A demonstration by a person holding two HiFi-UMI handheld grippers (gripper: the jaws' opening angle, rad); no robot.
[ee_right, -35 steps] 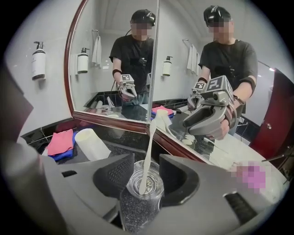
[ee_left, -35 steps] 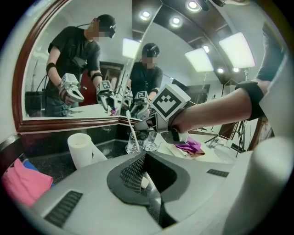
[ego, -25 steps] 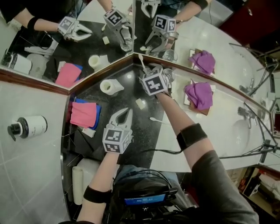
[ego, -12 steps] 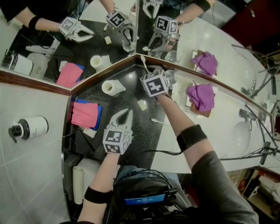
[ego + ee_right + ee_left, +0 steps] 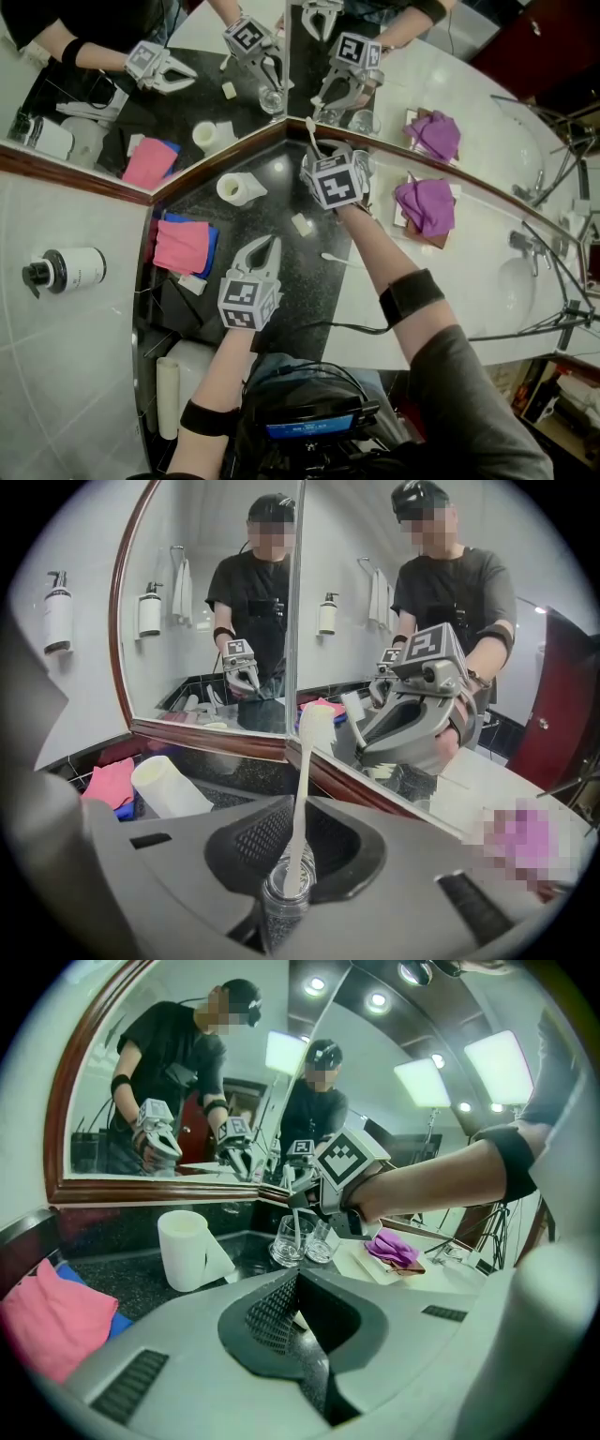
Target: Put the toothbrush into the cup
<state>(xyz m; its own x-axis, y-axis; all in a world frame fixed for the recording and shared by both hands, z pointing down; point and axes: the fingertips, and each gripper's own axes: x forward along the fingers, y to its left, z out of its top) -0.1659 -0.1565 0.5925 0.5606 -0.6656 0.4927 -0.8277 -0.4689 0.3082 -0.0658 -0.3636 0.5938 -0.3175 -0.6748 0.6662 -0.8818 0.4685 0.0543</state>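
The right hand-held gripper (image 5: 298,819) has just been closing its jaws, and they now press on a small glass cup (image 5: 284,907) low between them. A white toothbrush (image 5: 306,771) stands in the cup, its head up and leaning slightly right toward the corner where two mirrors (image 5: 211,621) meet. To the left, a white roll (image 5: 169,787) lies on the dark table (image 5: 225,778), with a pink cloth (image 5: 108,782) beyond it.
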